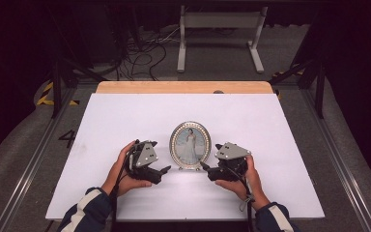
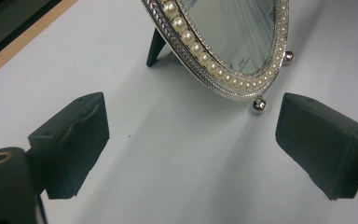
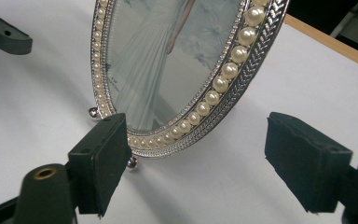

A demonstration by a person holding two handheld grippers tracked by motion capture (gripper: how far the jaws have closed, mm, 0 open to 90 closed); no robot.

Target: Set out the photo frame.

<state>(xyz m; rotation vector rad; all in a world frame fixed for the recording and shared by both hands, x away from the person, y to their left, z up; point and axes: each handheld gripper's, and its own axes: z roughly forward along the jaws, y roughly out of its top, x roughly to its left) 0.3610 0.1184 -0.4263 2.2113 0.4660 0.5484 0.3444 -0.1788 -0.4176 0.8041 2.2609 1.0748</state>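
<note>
Hands (image 1: 125,166) low | white table (image 1: 125,116) | wooden edge (image 1: 183,87) | grey floor (image 1: 24,140)

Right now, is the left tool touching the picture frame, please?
Apart. The left gripper view shows bare table between the left tool and the picture frame.

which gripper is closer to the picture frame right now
Right. The right gripper sits just off the frame's lower right edge, its open jaws level with the rim. The left gripper is open too, slightly farther off at the frame's lower left.
</note>
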